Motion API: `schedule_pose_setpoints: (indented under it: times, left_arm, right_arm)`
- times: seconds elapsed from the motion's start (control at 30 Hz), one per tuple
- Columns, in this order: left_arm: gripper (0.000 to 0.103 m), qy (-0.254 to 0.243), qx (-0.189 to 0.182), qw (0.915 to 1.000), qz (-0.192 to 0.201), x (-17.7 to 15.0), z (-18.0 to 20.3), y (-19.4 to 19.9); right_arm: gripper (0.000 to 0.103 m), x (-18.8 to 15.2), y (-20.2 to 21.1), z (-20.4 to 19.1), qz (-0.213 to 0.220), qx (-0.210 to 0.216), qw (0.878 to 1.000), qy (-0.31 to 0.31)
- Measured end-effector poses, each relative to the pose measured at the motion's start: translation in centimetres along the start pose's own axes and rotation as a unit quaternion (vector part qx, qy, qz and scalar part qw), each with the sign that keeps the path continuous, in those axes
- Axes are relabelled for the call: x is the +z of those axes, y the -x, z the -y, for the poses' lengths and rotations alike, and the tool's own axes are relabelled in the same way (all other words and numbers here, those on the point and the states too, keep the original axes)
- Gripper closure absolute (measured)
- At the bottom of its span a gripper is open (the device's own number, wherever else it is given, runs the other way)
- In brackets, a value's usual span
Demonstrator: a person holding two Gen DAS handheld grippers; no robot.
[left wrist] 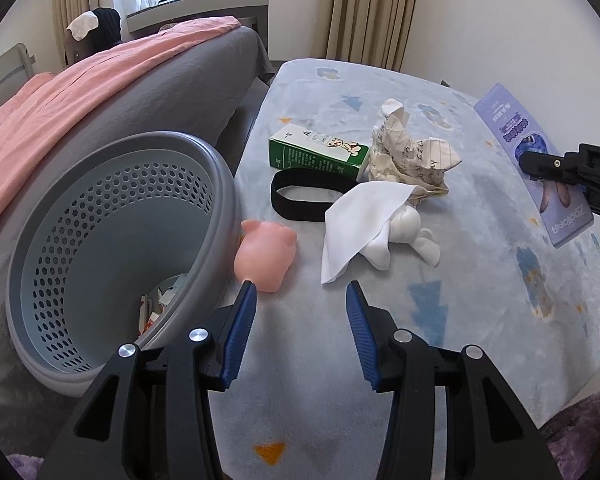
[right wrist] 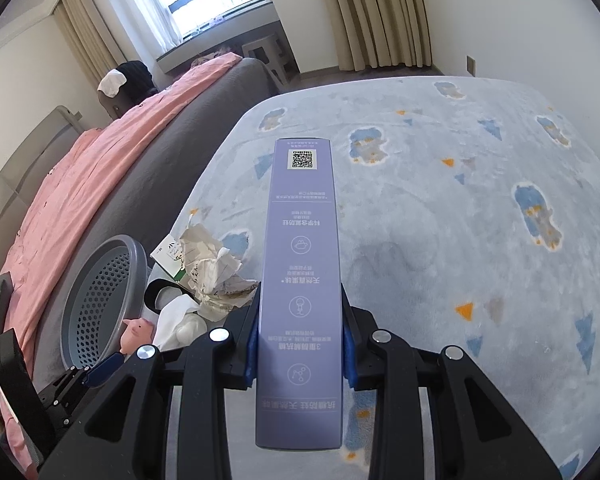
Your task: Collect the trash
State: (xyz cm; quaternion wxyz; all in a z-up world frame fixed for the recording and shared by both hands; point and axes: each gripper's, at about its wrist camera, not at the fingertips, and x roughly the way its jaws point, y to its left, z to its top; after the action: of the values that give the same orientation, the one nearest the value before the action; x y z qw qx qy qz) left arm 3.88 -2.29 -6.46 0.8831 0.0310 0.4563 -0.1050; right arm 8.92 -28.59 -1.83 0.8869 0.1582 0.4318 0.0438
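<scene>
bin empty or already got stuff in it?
Not empty: paper scraps lie at the bottom of the grey bin, seen through its opening.

Daylight pours in through the window [right wrist: 216, 4] at the far wall, so bright the panes wash out to white, and it lays a soft, even light over the pale blanket [left wrist: 480, 264] with only faint shadows under the crumpled paper [left wrist: 404, 152] and the white cloth [left wrist: 360, 220]. Both views bend hard at the rims, curtains [right wrist: 372, 12] and walls bowing into a black circular border. Focus holds crisp up close on the purple box [right wrist: 302, 264], small print readable, and softens toward the far wall.
</scene>
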Motion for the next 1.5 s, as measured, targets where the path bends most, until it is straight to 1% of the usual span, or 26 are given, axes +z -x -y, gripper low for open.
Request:
schedule_pose_setpoints:
  times: [0.2, 0.3, 0.47, 0.67, 0.97, 1.17, 1.23, 1.27, 1.4, 1.5]
  left_arm:
    - [0.059, 0.007, 0.01, 0.9999, -0.004, -0.1, -0.1, -0.1]
    - [0.059, 0.002, 0.025, 0.9997, 0.0, 0.3, 0.1, -0.3]
    - [0.059, 0.006, 0.02, 0.9998, -0.004, 0.5, 0.3, -0.3]
    - [0.059, 0.012, 0.026, 0.9995, -0.011, 0.0, 0.0, 0.0]
    - [0.059, 0.013, 0.053, 0.9984, -0.014, 1.1, -0.4, -2.0]
    - [0.059, 0.008, 0.056, 0.9984, -0.001, 2.2, -0.3, -2.7]
    - [0.064, 0.007, 0.057, 0.9983, -0.001, 2.4, -0.3, -3.0]
    - [0.064, 0.007, 0.056, 0.9984, -0.002, 2.5, -0.3, -3.1]
    - [0.064, 0.003, 0.05, 0.9987, 0.003, 2.3, -0.2, -2.8]
    - [0.064, -0.003, 0.049, 0.9987, 0.014, 2.1, 0.0, -1.9]
  right_arm:
    - [0.072, 0.1, 0.6, -0.1, 0.006, 0.01, 1.0, -0.002]
    - [0.072, 0.2, 0.7, -0.2, 0.008, 0.015, 1.0, 0.001]
    - [0.072, 0.3, 0.8, -0.3, 0.009, 0.018, 1.0, 0.002]
    - [0.072, 0.4, 1.0, -0.1, 0.011, 0.02, 1.0, -0.001]
    - [0.072, 0.2, 1.1, -0.3, 0.011, 0.023, 1.0, 0.002]
    - [0.072, 0.3, 1.3, -0.4, 0.011, 0.025, 1.0, 0.002]
    - [0.072, 0.2, 1.3, -0.5, 0.011, 0.026, 1.0, 0.003]
    - [0.072, 0.2, 1.3, -0.5, 0.011, 0.026, 1.0, 0.003]
    - [0.072, 0.2, 1.3, -0.4, 0.011, 0.026, 1.0, 0.002]
    - [0.072, 0.3, 1.3, -0.4, 0.011, 0.025, 1.0, 0.003]
